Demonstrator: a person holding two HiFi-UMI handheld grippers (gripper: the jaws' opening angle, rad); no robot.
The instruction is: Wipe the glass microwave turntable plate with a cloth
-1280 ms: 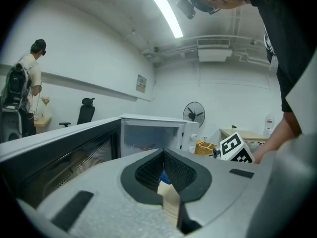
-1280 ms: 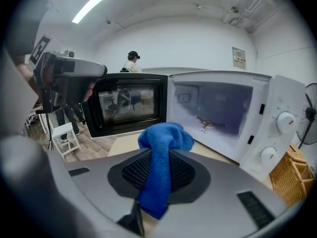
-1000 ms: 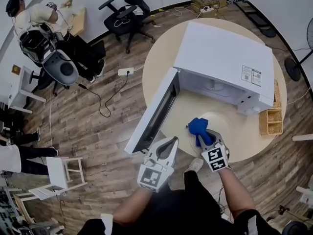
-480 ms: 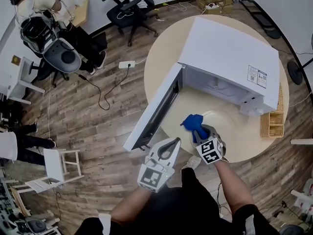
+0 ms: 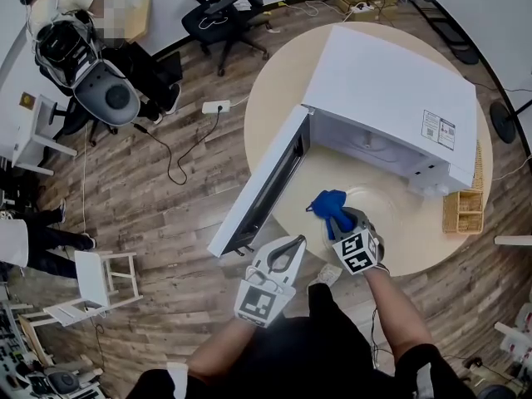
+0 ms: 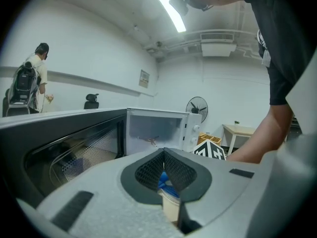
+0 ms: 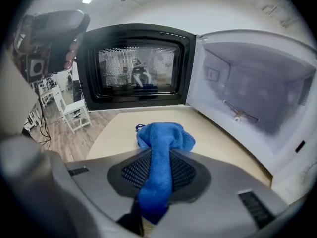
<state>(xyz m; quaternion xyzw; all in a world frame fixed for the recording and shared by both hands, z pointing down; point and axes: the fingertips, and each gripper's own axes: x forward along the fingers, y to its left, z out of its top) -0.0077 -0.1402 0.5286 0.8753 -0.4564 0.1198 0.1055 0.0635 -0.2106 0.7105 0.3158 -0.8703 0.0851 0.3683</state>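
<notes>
The glass turntable plate (image 5: 384, 209) lies on the round table (image 5: 274, 90) in front of the open white microwave (image 5: 391, 90); it shows only faintly. My right gripper (image 5: 337, 216) is shut on a blue cloth (image 5: 327, 204), whose bunched end rests at the plate's left edge. In the right gripper view the cloth (image 7: 163, 138) runs out between the jaws of that gripper (image 7: 154, 152) onto the table, facing the open door (image 7: 136, 66). My left gripper (image 5: 297, 241) hangs shut and empty off the table's near edge, below the door. The left gripper view (image 6: 163, 151) shows its tips together.
A wicker basket (image 5: 463, 210) stands at the table's right edge, beside the microwave. The door (image 5: 262, 185) swings out over the table's left rim. On the wood floor are a white chair (image 5: 104, 285), a power strip (image 5: 214, 106), an office chair (image 5: 224, 11) and a seated person (image 5: 62, 19).
My right gripper has carried the cloth a little to the left, toward the door. The left gripper has hardly moved. The head camera has shifted slightly.
</notes>
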